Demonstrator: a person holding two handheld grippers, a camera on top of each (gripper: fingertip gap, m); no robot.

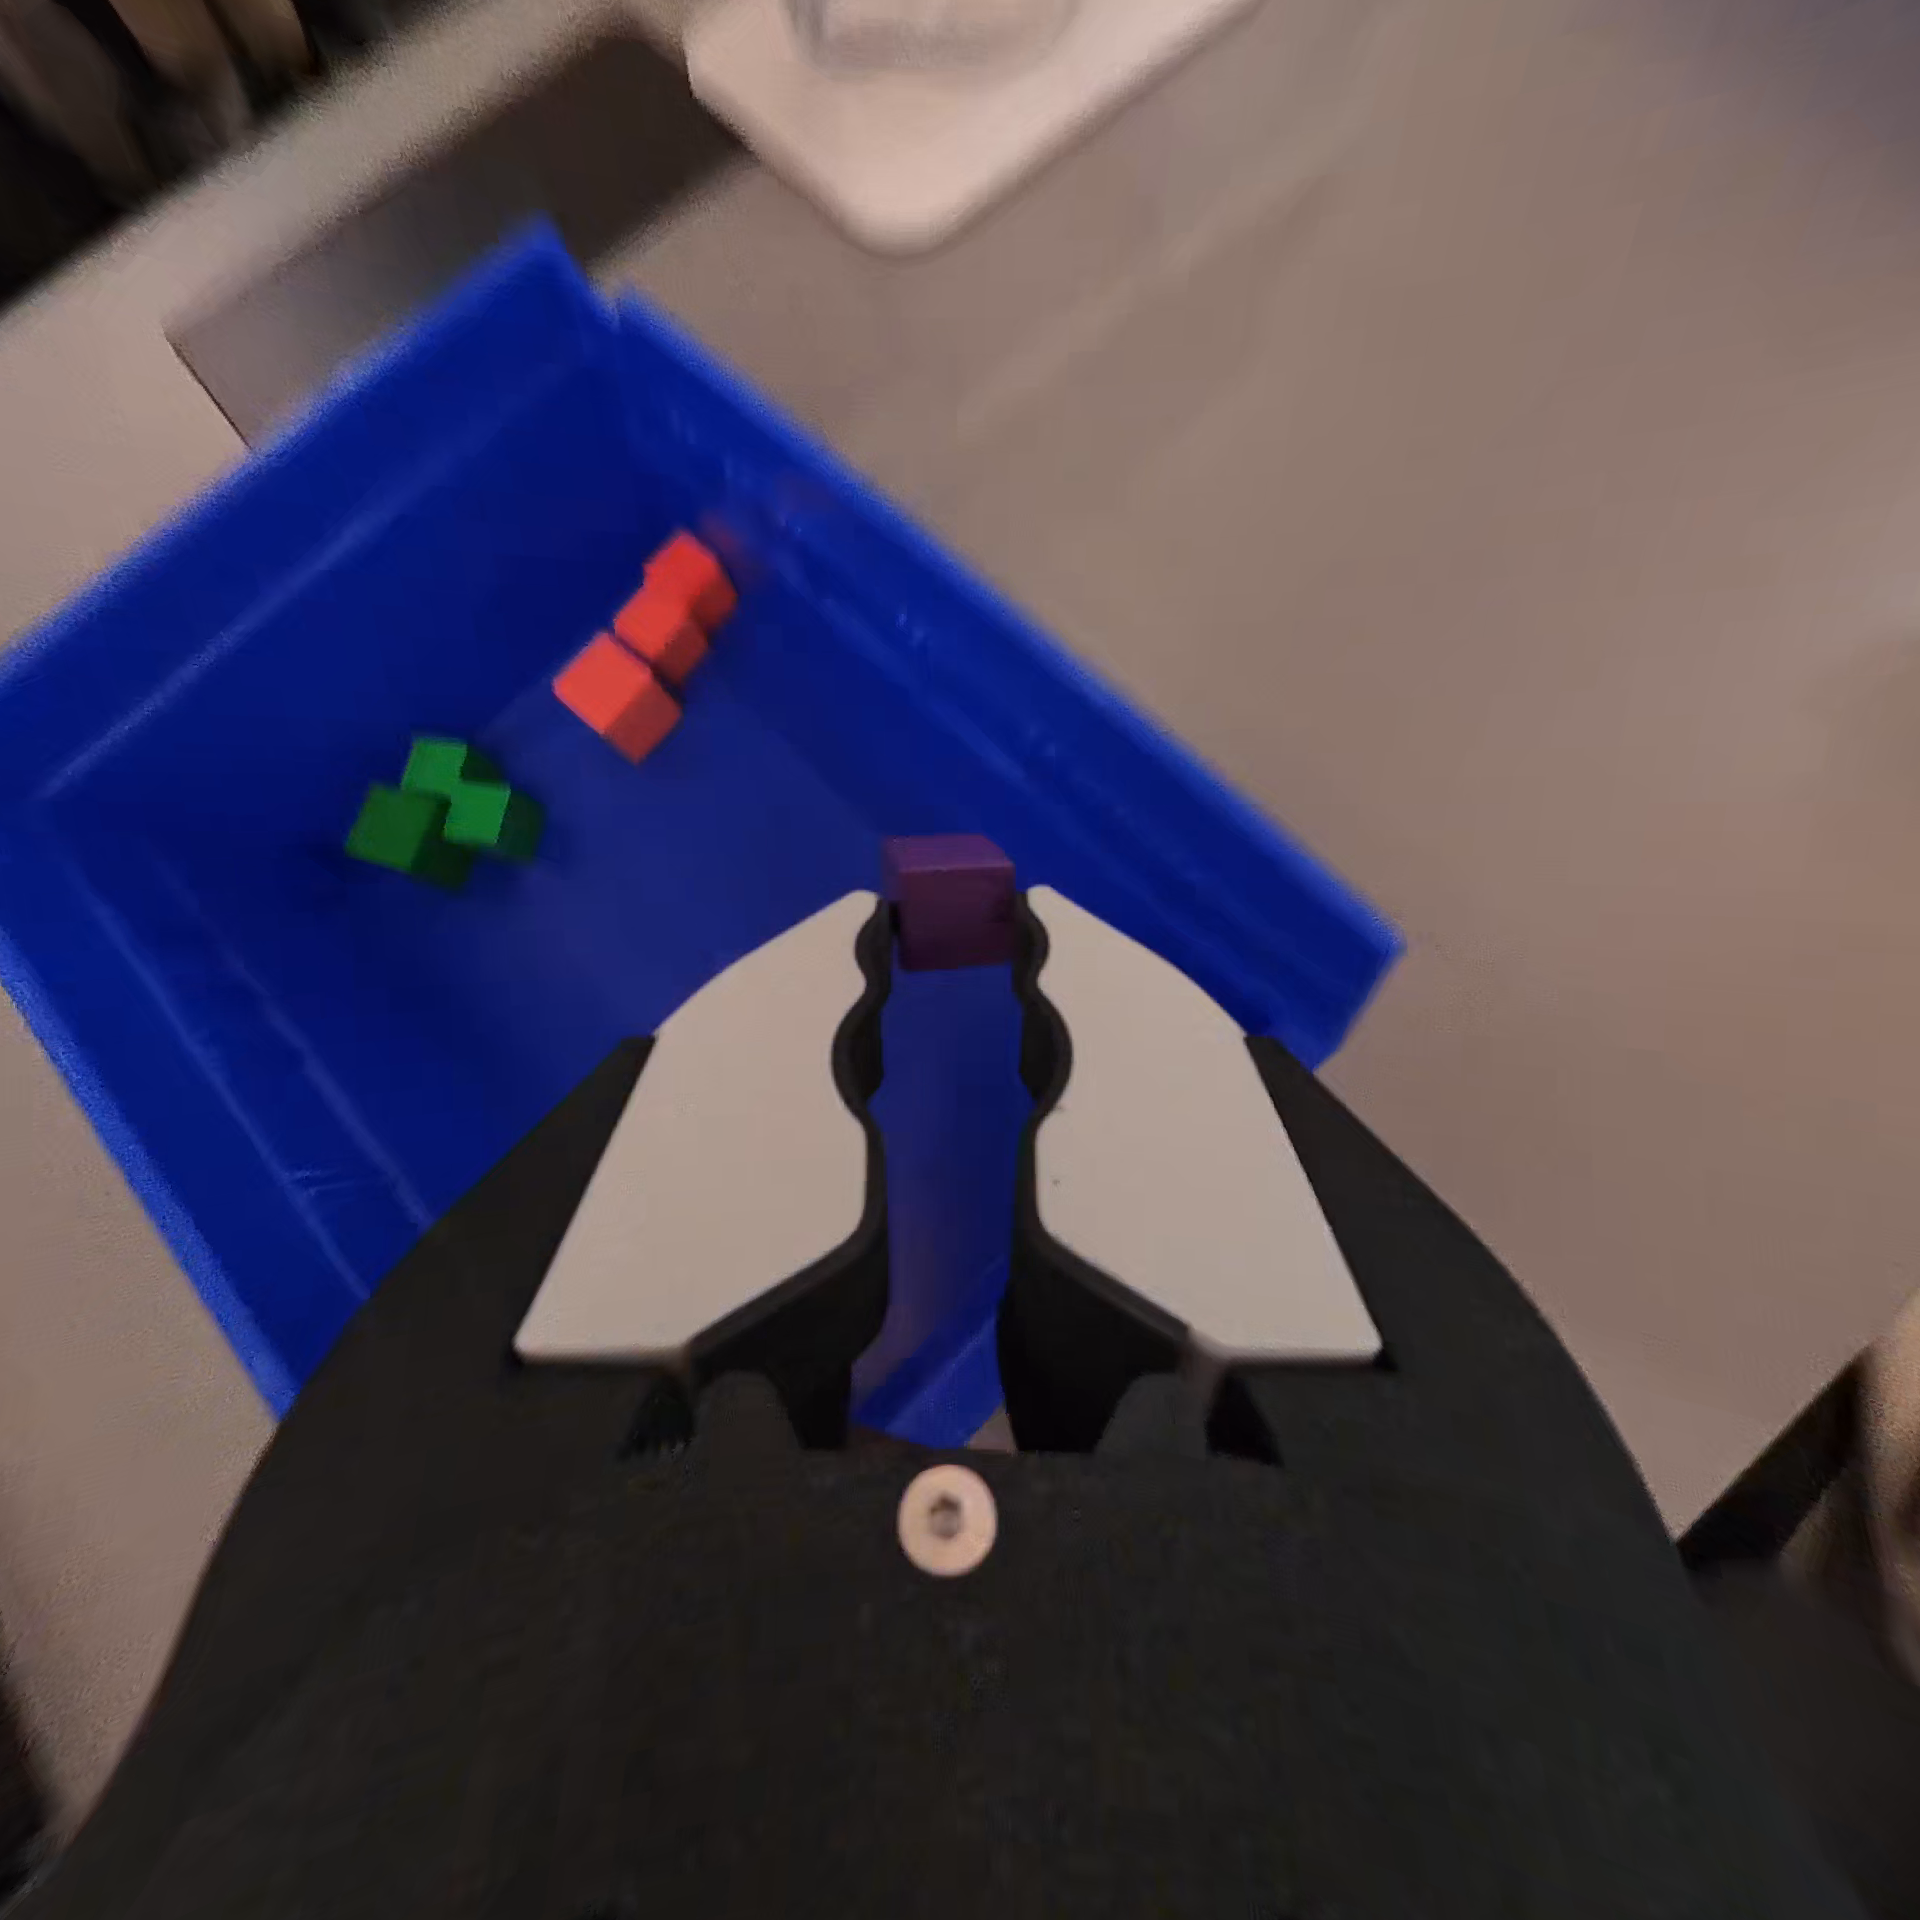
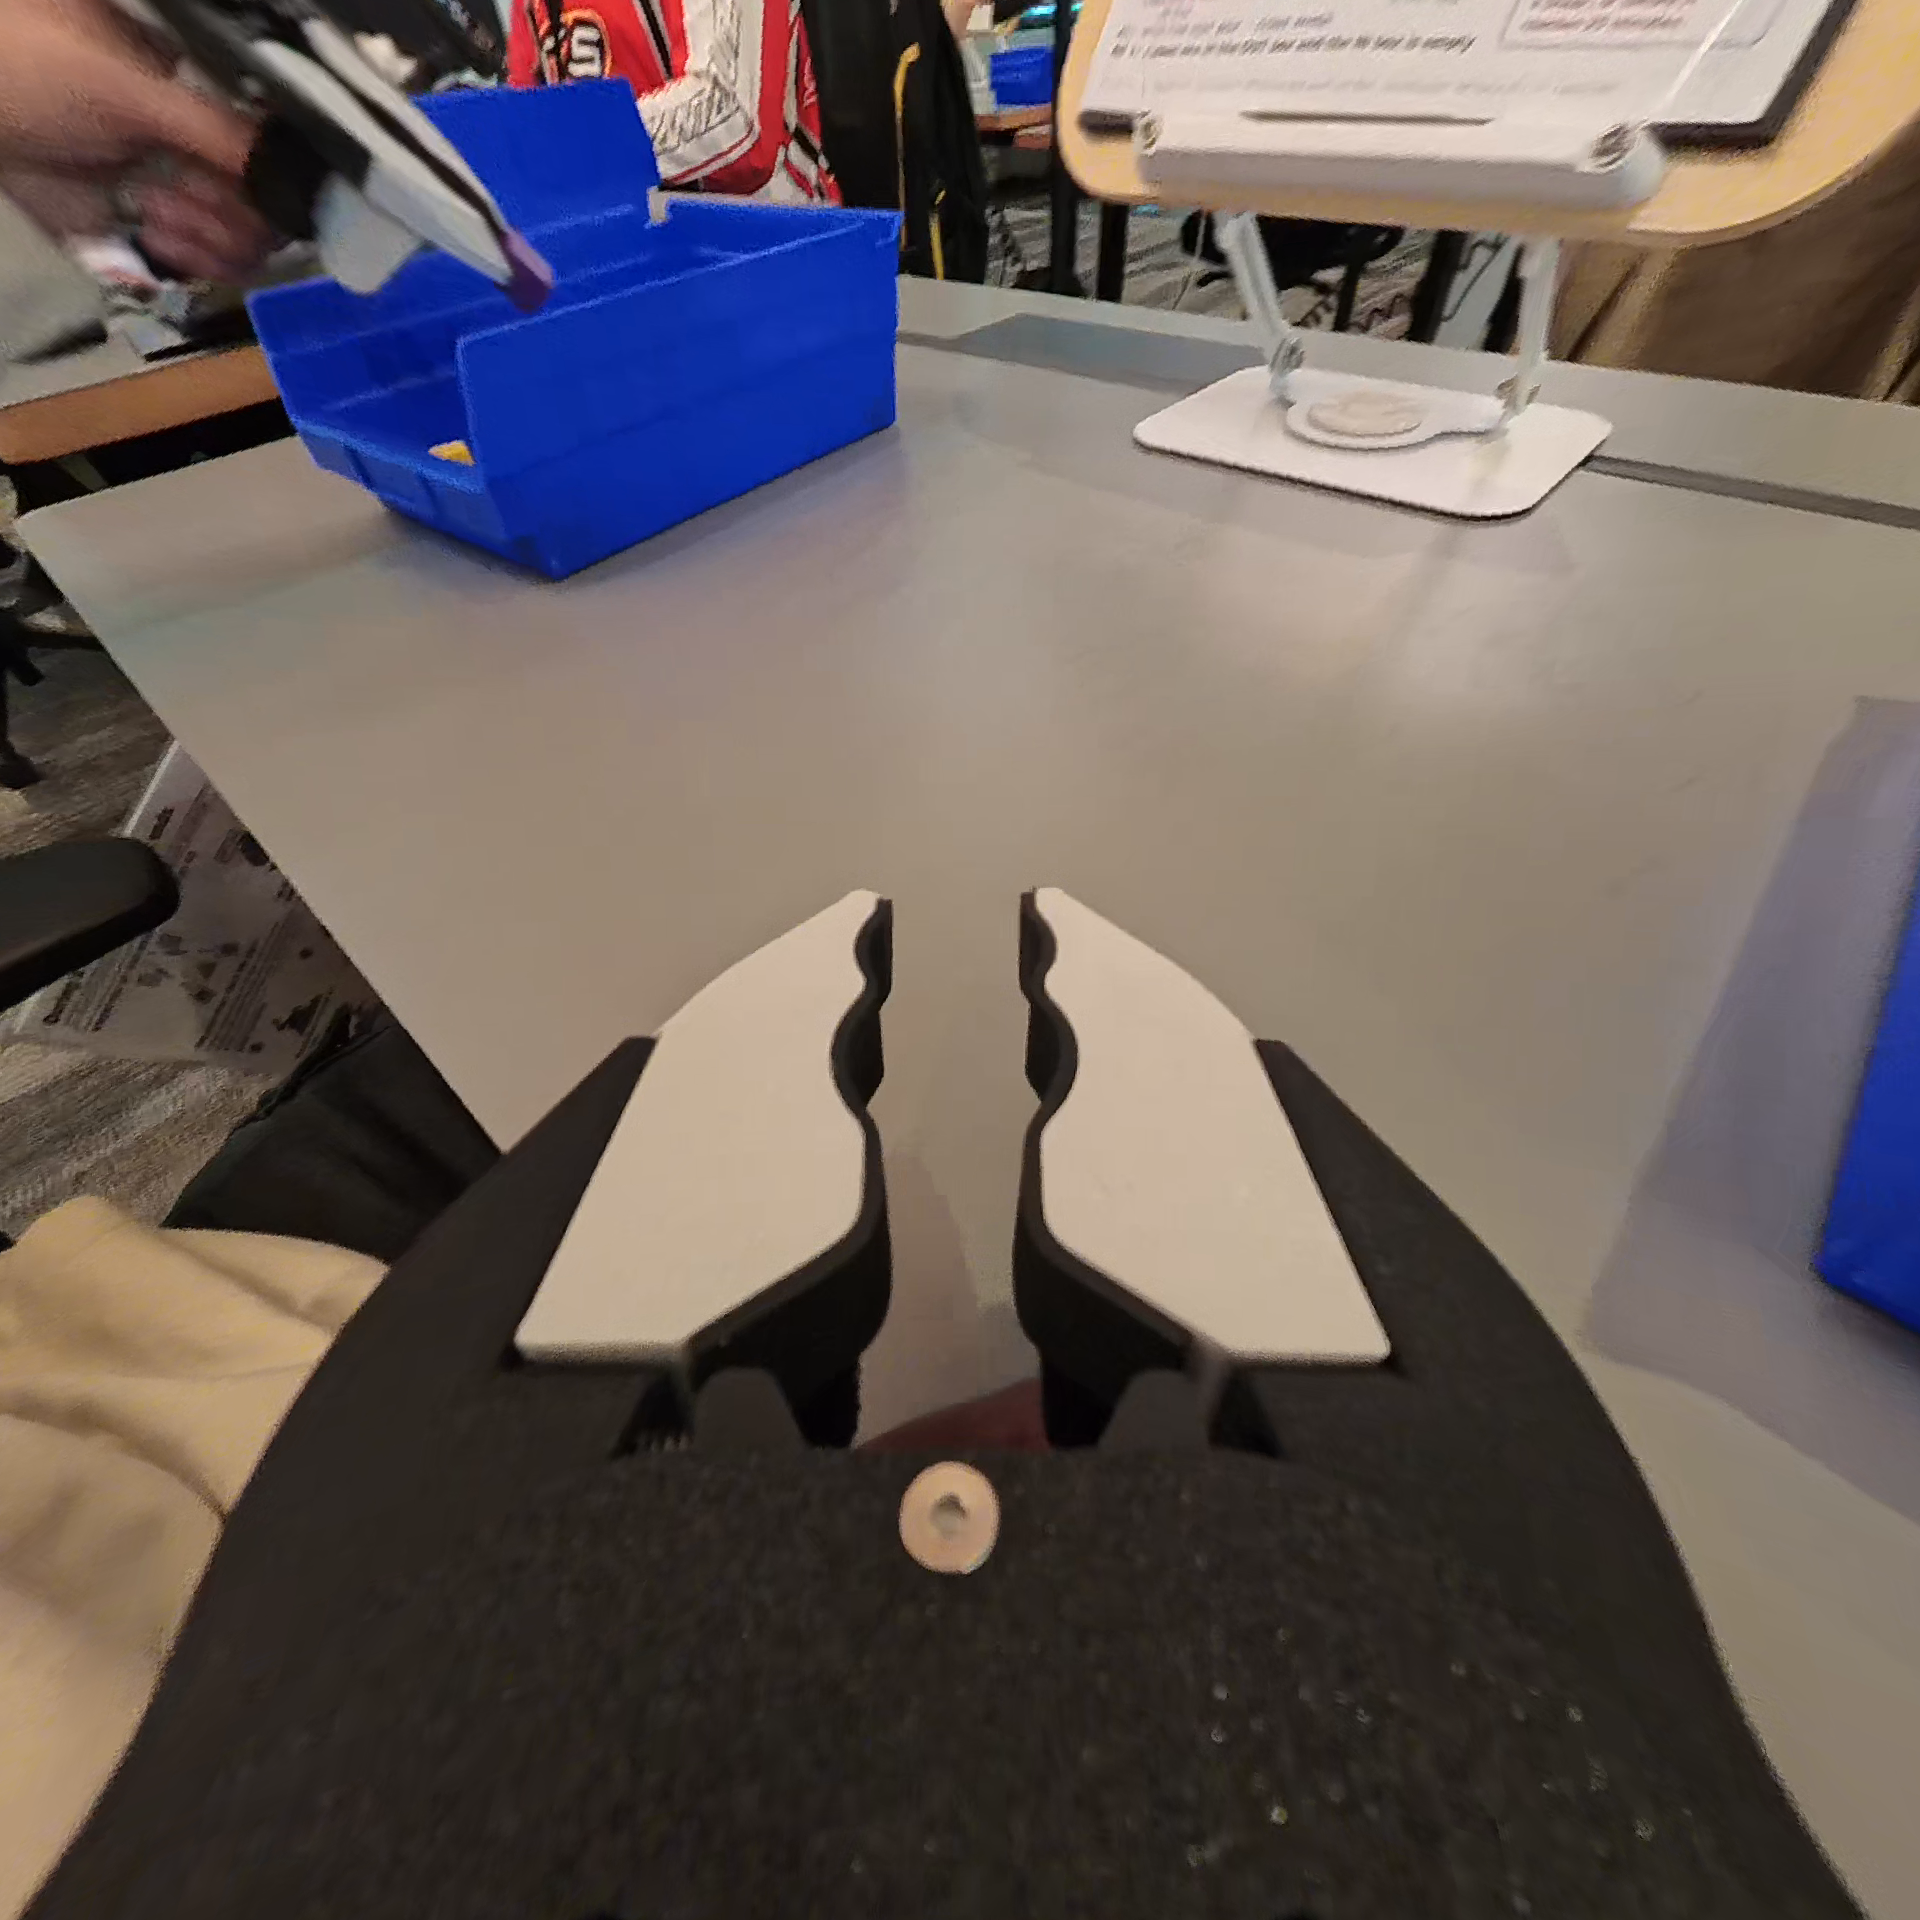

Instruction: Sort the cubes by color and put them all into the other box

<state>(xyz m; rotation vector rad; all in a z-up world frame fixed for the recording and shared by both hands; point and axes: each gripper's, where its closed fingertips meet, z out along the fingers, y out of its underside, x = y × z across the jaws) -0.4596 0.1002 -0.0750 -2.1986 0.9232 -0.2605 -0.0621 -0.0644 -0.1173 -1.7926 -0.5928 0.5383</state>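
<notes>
Left wrist view, left to right. A blue box (image 1: 312, 665) is sitting on the grey desk (image 1: 1455, 520), seen from above and blurred. Inside it, green cubes (image 1: 436, 805) are lying in a tight cluster towards the left: three, as far as the blur allows, all touching. To their right, red cubes (image 1: 649, 644) are sitting in a short touching row near the far wall: three, again as far as can be made out. Further right, the left gripper (image 1: 954, 914) is clenching one purple cube (image 1: 951, 902) between its fingertips, hanging above the box interior near the right-hand wall. Whether the cube is touching the box floor cannot be told.

Right wrist view, left to right. A hand (image 2: 94, 156) is holding the left gripper at upper left, the purple cube at its tip over the blue box (image 2: 665, 395). This box is showing inner dividers, and one small yellow piece (image 2: 452, 452) is peeking through the low front opening. At centre, the right gripper (image 2: 956, 914) is hovering over bare desk, jaws parted with a clear gap, grasping nothing. Right of centre, one white stand (image 2: 1371, 436) is carrying a printed sheet. At the far right edge, part of a second blue box (image 2: 1881, 1143) is showing; its contents are out of view.
</notes>
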